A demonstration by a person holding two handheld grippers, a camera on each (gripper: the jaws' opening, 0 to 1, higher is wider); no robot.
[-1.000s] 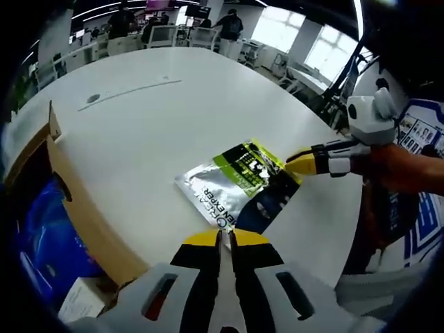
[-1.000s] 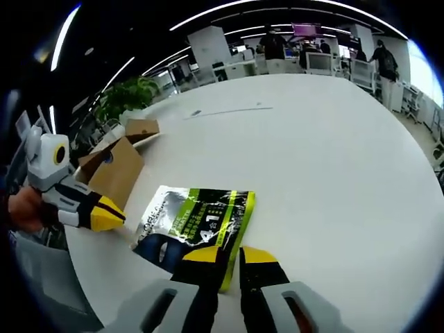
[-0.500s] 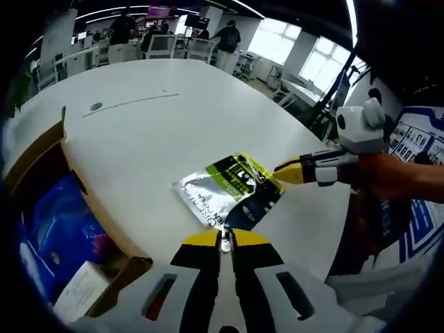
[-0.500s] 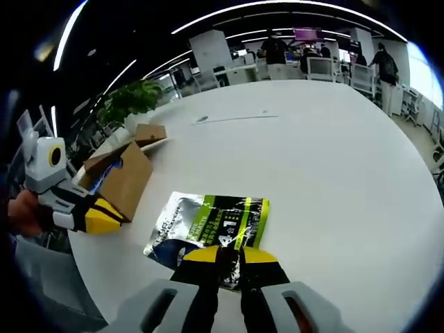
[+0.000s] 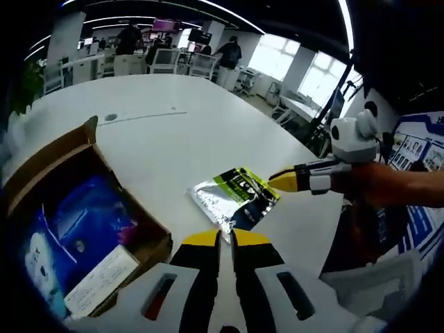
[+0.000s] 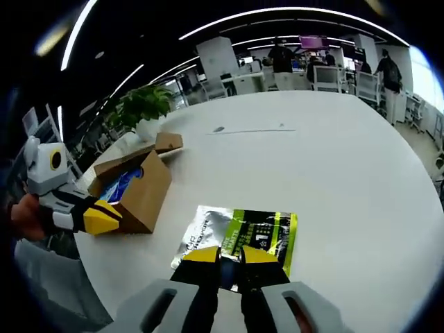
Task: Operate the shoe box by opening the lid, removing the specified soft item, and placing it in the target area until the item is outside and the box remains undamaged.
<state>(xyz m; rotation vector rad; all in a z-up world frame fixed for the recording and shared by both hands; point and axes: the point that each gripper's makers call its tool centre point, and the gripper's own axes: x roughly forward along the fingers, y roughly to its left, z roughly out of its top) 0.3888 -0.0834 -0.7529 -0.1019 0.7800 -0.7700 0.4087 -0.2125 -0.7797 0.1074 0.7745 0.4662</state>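
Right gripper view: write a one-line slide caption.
Silver-green pouch lies flat on the white table beside the open shoe box.

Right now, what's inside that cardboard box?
The open cardboard box holds a blue bag and a white card. Whatever lies under them is covered.

Pouch [image 6: 239, 234] is silver, lime green and dark navy; brown box [image 5: 83, 208] with blue inside; white table [image 6: 333, 159].

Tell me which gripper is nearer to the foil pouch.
Right. The right gripper has its yellow tips over the foil pouch's near edge, seemingly shut. The left gripper hangs off to the side by the open shoe box, apart from the pouch.
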